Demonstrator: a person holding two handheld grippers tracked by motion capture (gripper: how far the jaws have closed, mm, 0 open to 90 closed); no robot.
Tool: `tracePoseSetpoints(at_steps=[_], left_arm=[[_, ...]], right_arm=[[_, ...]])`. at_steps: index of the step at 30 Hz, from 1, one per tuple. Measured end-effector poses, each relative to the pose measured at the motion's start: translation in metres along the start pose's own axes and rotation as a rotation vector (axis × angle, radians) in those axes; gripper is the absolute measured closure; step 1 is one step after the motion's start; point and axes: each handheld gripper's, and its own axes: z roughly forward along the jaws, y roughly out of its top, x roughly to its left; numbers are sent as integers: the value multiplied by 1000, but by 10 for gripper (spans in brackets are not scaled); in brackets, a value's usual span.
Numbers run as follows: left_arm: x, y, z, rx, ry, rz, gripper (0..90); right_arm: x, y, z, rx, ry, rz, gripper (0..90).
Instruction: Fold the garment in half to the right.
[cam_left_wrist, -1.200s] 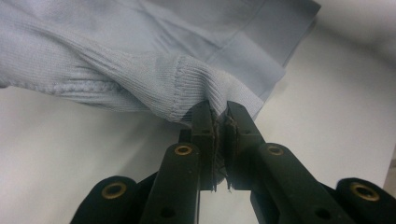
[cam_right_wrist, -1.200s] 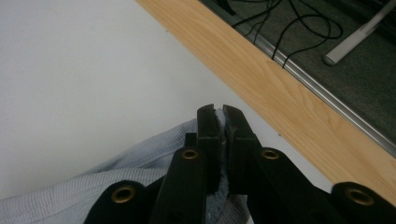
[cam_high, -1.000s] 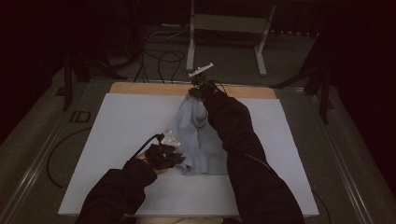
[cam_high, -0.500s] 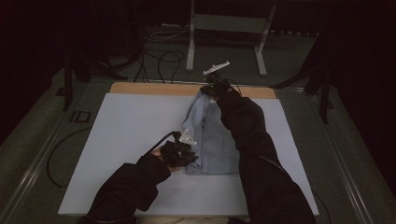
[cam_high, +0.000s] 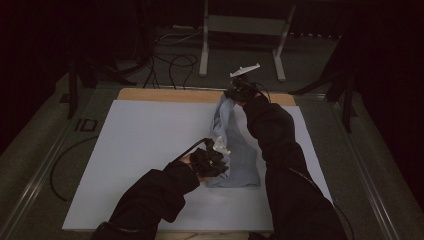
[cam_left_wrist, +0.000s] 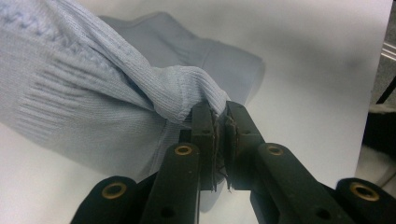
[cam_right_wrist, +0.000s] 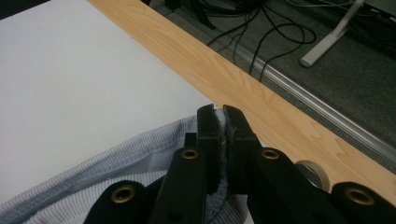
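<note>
A white counter (cam_high: 130, 150) with a wooden far edge is seen carrying a pale blue knit garment (cam_high: 240, 155), stretched from near the far edge back toward the person. Its far end is held lifted by the right gripper (cam_high: 235, 94), whose jaws are clamped together on a ribbed hem; its near part is pinched by the left gripper (cam_high: 216, 159), jaws pressed shut on a gathered fold. The rest is left draped on the counter. The knit is judged soft, light and stretchy, likely to sag and slip; hems and corners are thought the surest places for it to be taken.
</note>
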Motion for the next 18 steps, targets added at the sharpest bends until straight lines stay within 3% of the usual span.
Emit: tracePoseSetpoints(at_steps=[6, 18], left_arm=[[-8, 16, 16, 22, -15, 36, 847], [-20, 27, 49, 48, -13, 39, 847]], right_arm=[[-9, -9, -4, -18, -12, 18, 872], [-20, -29, 7, -12, 13, 49, 872]])
